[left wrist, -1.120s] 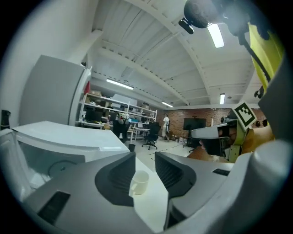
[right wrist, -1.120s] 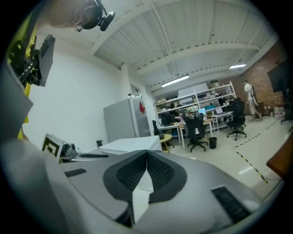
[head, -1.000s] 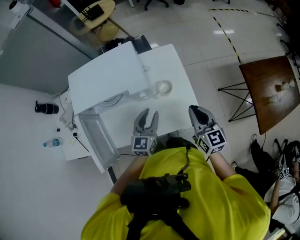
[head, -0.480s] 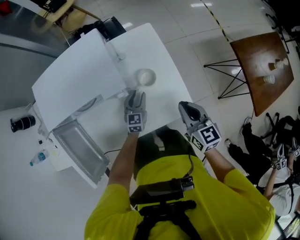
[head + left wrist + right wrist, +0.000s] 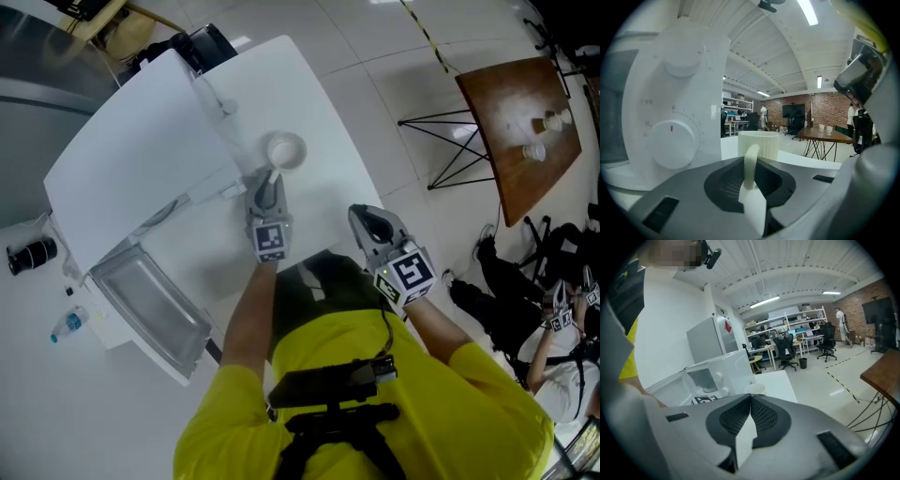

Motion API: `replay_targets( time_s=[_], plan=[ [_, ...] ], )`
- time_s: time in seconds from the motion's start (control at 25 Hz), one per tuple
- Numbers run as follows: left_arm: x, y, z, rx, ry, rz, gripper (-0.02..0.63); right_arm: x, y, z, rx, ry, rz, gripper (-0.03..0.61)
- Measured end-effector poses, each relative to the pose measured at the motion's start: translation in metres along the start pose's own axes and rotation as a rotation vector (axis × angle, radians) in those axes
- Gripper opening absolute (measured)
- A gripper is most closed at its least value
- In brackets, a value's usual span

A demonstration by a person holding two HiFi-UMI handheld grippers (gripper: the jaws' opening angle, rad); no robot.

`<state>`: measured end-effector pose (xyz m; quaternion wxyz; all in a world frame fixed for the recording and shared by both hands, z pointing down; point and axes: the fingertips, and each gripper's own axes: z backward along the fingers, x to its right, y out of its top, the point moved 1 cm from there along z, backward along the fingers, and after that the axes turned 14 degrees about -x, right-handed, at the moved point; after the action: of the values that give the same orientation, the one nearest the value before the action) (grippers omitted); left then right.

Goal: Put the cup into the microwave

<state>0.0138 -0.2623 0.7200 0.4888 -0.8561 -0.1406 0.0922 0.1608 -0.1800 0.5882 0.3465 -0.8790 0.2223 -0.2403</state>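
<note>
One bottle (image 5: 67, 324) is seen at far left. One microwave (image 5: 141, 169) is set on the white bench (image 5: 323, 103), its door (image 5: 150, 309) swung open. Two tools are counted. The left tool (image 5: 269, 180) is being closed on the handle (image 5: 751, 161) of the single cup (image 5: 286, 150), which is stood on the bench just right of the microwave. The right tool (image 5: 368, 220) is held closed and empty. At far right, two small cups (image 5: 534, 150) are set on a brown bench (image 5: 497, 103). Two dials (image 5: 672, 143) and the pinched handle are shown only in the left gripper view, the bottle only in the head view.
</note>
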Motion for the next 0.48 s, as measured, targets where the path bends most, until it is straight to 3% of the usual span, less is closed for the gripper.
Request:
replay_targets(
  time_s=[0.12, 0.48],
  plan=[
    [-0.007, 0.005, 0.014, 0.039, 0.062, 0.021, 0.037, -0.001, 0.0, -0.004, -0.008, 0.002, 0.006, 0.008],
    [-0.027, -0.016, 0.065, 0.055, 0.199, 0.019, 0.027, -0.023, 0.007, -0.029, -0.034, 0.063, 0.051, 0.007]
  ],
)
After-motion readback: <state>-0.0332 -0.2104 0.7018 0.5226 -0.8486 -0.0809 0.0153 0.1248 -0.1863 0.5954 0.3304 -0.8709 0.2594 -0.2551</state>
